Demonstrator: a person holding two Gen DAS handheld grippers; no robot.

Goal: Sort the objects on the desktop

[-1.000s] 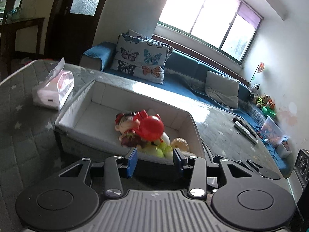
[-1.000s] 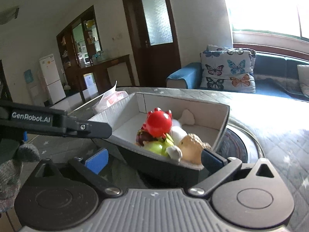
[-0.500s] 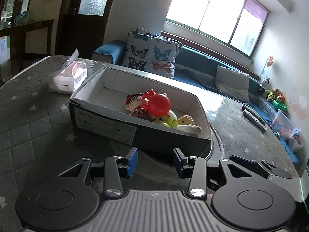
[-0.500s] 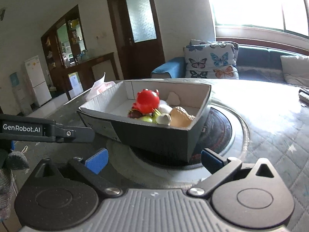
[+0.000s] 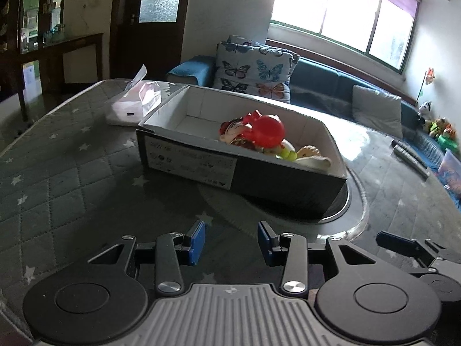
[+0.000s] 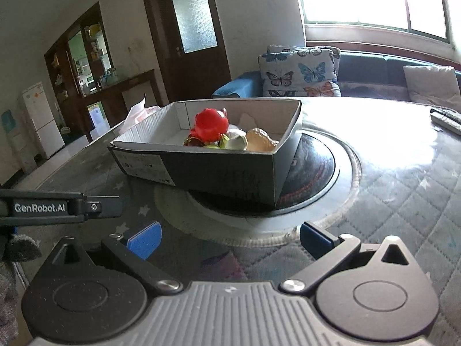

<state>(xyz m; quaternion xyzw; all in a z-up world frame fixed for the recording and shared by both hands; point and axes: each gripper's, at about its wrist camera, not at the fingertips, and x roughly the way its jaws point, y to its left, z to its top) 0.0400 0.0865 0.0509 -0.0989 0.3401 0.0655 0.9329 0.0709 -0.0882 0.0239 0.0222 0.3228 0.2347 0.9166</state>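
A dark cardboard shoebox [image 5: 245, 170] with a white lining stood open on the quilted, star-printed table cover [image 5: 57, 178], one end resting over a round black disc [image 6: 314, 173] set in the tabletop. Toys were heaped at that end: a glossy red round toy [image 5: 269, 134] on top, a doll's face [image 5: 233, 131] beside it, something yellow-green [image 5: 285, 152] and a tan lumpy figure [image 6: 259, 141] below. A white label [image 5: 191, 164] on the box's long side carried small print too fine to read. "GenRobot.AI" was legible on the left gripper's body at the edge of the right wrist view. A pink tissue pack [image 5: 135, 105] lay just behind the box, partly hidden by it.

The left gripper [image 5: 231, 239] was released, its blue pads apart with nothing between them; the right gripper [image 6: 229, 238] gaped wider, also empty. Both were held short of the box, apart from it.
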